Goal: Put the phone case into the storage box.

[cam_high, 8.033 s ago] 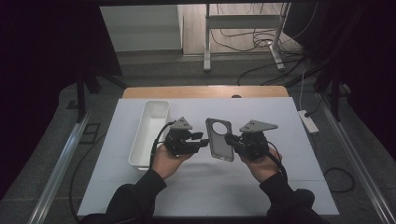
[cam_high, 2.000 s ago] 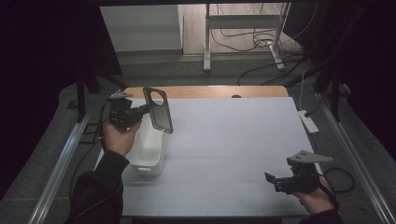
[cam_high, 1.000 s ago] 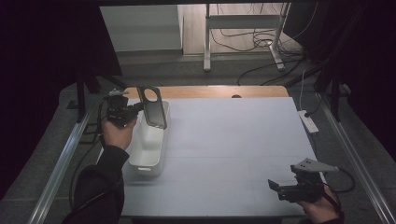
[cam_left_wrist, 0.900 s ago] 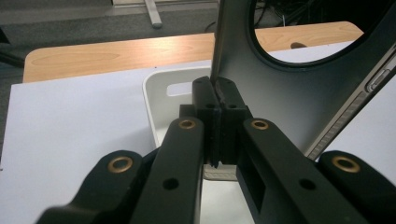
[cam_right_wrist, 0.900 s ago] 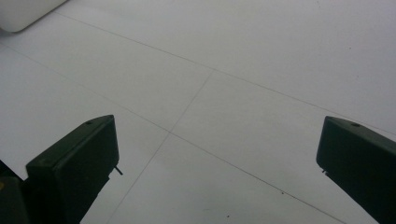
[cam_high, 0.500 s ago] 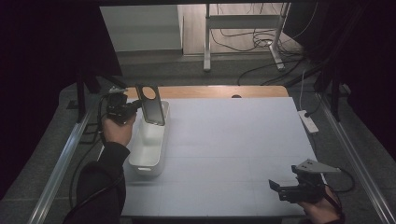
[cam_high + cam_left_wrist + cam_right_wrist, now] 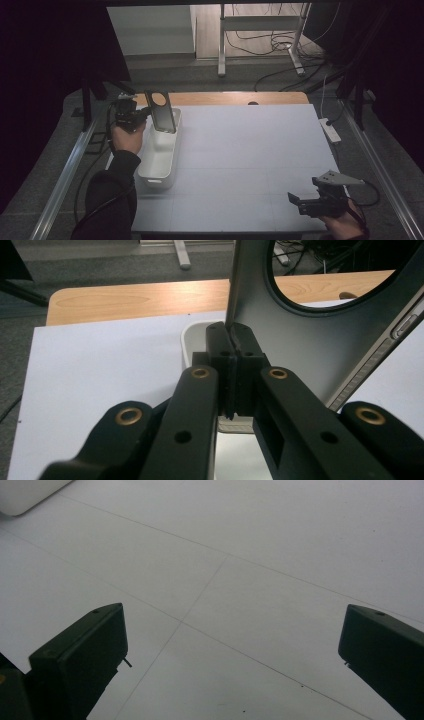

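Dark grey plastic, thin and flat, with a large round cut-out near its top: this is a phone case (image 7: 161, 111), held upright over the far end of a white bin (image 7: 159, 152) at the left of the counter (image 7: 250, 150). The left hand-held gripper (image 7: 139, 116) is clamped on the case's edge; in the left gripper view its jaws are pressed together on the rim of the case (image 7: 320, 340), with the bin's rounded corner (image 7: 192, 337) directly behind them. The case's lower end appears to sit inside or just above the bin; contact with the bin floor cannot be confirmed.

The right hand-held gripper (image 7: 312, 200) rests at the near right of the counter, well apart from the bin, jaws spread wide and holding nothing.

Assessment: the step in hand is likely depositing the case in the bin. To do it well, lower the case until its bottom edge is below the rim, tilt it toward the bin's long axis so it lies flat rather than leaning on a wall, then release. Risk: the edge grip is narrow, so the case may pivot.
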The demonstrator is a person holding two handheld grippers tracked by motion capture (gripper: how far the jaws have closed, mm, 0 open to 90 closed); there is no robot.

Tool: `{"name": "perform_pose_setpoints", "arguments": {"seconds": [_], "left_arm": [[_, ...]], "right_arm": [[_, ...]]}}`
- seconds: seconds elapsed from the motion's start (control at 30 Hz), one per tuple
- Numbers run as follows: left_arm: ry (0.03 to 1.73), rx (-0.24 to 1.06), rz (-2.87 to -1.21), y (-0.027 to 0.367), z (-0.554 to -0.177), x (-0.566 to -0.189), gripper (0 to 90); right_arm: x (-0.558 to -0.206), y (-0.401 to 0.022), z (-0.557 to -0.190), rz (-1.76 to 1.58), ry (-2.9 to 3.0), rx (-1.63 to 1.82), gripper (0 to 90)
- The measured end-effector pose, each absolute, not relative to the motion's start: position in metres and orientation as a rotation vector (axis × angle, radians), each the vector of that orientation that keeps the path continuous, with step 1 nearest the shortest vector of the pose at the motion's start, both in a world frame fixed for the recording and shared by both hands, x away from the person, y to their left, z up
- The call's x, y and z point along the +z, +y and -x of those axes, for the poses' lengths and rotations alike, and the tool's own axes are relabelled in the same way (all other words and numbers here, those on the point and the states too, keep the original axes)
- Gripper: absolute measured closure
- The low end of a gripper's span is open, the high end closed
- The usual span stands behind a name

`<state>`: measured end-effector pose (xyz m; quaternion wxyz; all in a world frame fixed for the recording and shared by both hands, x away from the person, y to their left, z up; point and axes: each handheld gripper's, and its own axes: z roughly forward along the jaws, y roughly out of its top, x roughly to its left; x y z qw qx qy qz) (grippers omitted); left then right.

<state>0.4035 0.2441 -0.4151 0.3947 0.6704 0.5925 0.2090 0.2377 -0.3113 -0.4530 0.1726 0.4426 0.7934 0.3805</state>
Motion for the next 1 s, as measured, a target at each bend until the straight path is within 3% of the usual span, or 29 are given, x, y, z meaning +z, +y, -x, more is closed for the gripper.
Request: {"name": "perform_pose_setpoints", "arguments": {"seconds": [1.0], "left_arm": [[1.580, 0.546, -1.693, 0.241, -0.433, -0.443, 89.3]], "right_arm": [[-0.453, -0.311, -0.238, -1.253, 2.261, 1.081, 0.1]]}}
